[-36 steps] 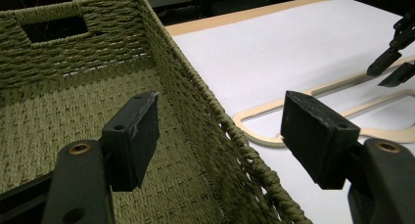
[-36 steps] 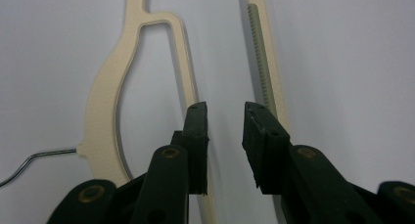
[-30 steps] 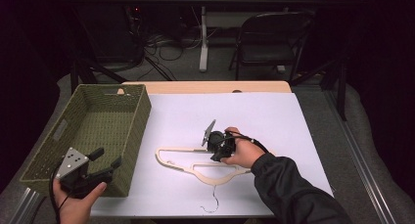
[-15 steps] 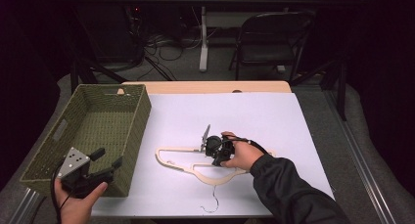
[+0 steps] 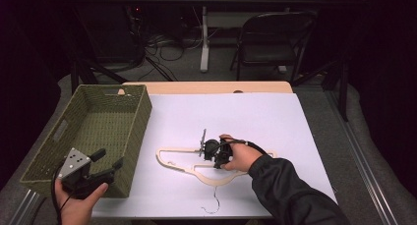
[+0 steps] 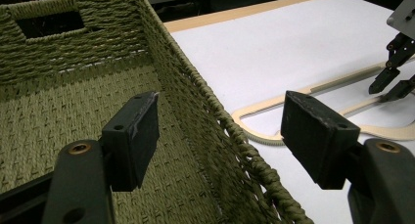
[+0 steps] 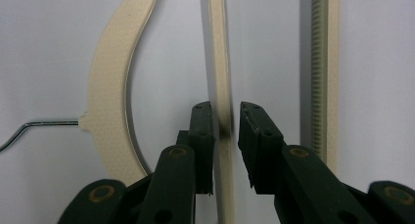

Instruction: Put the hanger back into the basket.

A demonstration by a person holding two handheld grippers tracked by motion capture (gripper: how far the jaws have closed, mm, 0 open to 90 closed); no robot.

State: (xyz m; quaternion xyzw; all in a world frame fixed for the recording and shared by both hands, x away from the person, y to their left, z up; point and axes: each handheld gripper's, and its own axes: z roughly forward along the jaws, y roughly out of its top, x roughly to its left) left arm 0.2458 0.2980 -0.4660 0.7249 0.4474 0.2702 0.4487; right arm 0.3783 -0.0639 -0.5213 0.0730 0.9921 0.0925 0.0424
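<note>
A cream wooden hanger (image 5: 169, 164) lies flat on the white table cover, its wire hook (image 5: 214, 205) toward the front edge. My right gripper (image 5: 209, 154) points down onto it. In the right gripper view its jaws (image 7: 226, 111) straddle the hanger's thin bar (image 7: 220, 48) and have just been closing; the left pad is at the bar, and a sliver of gap shows at the right pad. My left gripper (image 5: 109, 158) is held open at the woven basket's near right corner, and its pads (image 6: 132, 131) have nothing between them but the basket rim (image 6: 195, 82) beyond.
The olive woven basket (image 5: 142, 122) stands on the table's left side with nothing showing inside it. The hanger's ridged bar (image 7: 320, 62) and curved shoulder (image 7: 110, 77) flank the right jaws. A folding chair (image 5: 273, 43) and cables are behind the table.
My right gripper has sunk slightly onto the hanger and its grey plate has turned more edge-on. The left hand and gripper have stayed put.
</note>
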